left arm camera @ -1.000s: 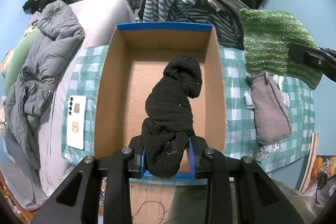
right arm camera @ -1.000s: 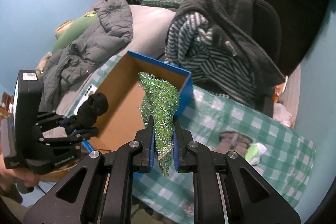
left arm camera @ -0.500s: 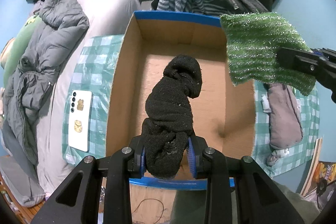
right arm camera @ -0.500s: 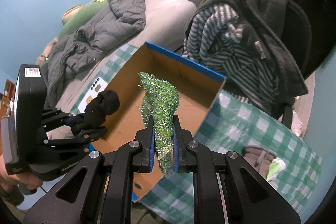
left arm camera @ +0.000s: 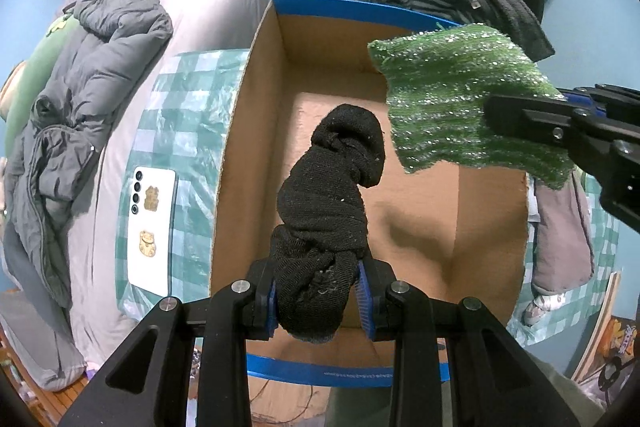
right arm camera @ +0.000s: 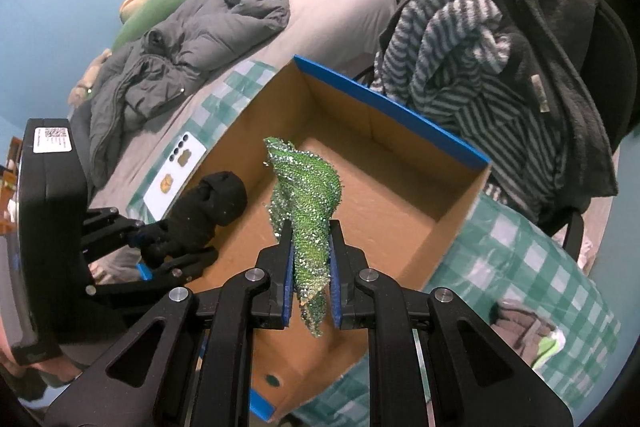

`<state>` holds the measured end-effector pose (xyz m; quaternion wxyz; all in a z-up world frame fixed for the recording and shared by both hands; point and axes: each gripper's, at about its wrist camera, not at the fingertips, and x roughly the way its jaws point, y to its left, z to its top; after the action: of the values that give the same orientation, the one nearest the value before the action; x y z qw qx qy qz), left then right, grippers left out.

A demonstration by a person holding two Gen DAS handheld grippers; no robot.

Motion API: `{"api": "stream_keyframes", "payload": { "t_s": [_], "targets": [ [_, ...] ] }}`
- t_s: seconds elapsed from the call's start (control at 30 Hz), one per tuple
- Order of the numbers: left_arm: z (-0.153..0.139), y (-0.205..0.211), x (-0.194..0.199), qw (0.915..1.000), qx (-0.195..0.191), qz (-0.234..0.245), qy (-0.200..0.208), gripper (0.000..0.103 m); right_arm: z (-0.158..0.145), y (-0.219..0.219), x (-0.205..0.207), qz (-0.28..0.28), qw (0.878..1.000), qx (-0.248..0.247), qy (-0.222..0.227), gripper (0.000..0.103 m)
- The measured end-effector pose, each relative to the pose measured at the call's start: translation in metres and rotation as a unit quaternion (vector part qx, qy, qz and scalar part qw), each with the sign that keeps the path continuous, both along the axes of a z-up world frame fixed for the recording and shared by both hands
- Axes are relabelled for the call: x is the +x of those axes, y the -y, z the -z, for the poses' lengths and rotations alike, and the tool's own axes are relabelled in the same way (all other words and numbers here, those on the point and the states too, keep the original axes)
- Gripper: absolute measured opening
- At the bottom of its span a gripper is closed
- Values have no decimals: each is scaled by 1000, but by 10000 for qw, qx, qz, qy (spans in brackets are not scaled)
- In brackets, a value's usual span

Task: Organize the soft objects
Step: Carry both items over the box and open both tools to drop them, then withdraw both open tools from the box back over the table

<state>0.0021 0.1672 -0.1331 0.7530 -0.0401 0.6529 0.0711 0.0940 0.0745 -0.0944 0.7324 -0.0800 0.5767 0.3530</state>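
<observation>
Both grippers now hang over the open cardboard box point(left arm camera: 256, 131), having closed in on it over the past second; a moment earlier the box sat farther ahead of them and the right gripper was off to its side. The left gripper point(left arm camera: 318, 293) is clenched on a rolled black sock point(left arm camera: 332, 203), which stands out ahead of its fingertips above the box floor. The right gripper point(right arm camera: 310, 277) is clamped tight on a glittery green cloth point(right arm camera: 306, 199), whose free end fans out ahead of the fingertips and, in the left wrist view, overlaps the box's right wall. Neither grip has altered. With both soft items poised above the box, the drop-in looks to be the step at hand, though neither piece has been let go.

Beyond the right gripper, on the checked table point(right arm camera: 520, 259), a grey pouch-like item point(left arm camera: 560, 227) lies partly hidden behind the green cloth and the gripper's body; what it is cannot be made out. To the left of the left gripper a white phone point(left arm camera: 154, 227) rests face down on the cloth. How far the sock hangs above the box floor cannot be judged. The person appears only as a sliver of hand at the edge of the right wrist view.
</observation>
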Motion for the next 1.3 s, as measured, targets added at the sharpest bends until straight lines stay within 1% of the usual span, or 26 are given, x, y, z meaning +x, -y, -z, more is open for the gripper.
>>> {"api": "stream_keyframes", "payload": {
  "t_s": [0.1,0.13,0.17,0.23,0.3,0.33,0.37,0.43,0.57,0.63,0.7,0.77,0.83,0.97,1.03,1.3],
  "targets": [
    [1,-2,1,10000,37,-8,-12,32,4,-6,2,-33,10000,-64,-26,17],
    [1,-3,1,10000,50,-17,-16,32,5,-8,3,-36,9999,-108,-23,21],
    [2,-4,2,10000,63,-21,-19,32,7,-9,4,-36,9999,-146,-20,29],
    [2,-5,2,9999,106,-9,-46,36,8,-11,5,-52,9998,-186,-5,37],
    [1,-6,2,9999,121,7,-52,38,9,-13,5,-67,9997,-218,28,45],
    [0,-6,3,9999,132,12,-45,39,9,-13,6,-60,9997,-229,51,54],
    [-1,-6,3,9999,152,18,-37,39,9,-13,6,-56,9997,-245,74,58],
    [-2,-6,3,9998,180,33,-27,43,8,-13,6,-40,9995,-281,102,60],
    [-9,-4,3,9996,263,90,26,45,7,-9,7,23,9995,-302,88,60],
    [-12,-2,2,9995,299,117,56,51,6,-7,8,58,9995,-300,81,62],
    [-17,-1,1,9993,324,131,104,52,4,-4,8,99,9995,-297,94,63],
    [-20,1,0,9993,328,135,108,53,1,-1,7,133,9994,-291,100,64],
    [-23,2,-1,9993,322,121,108,57,-2,3,6,165,9994,-288,113,64],
    [-30,6,-4,9993,324,114,167,59,-8,10,4,221,9992,-293,158,66],
    [-32,8,-5,9992,336,103,171,63,-10,15,3,238,9992,-279,155,66],
    [-41,24,-9,9989,375,191,202,64,-18,41,-1,392,9987,-304,120,66]
  ]
}}
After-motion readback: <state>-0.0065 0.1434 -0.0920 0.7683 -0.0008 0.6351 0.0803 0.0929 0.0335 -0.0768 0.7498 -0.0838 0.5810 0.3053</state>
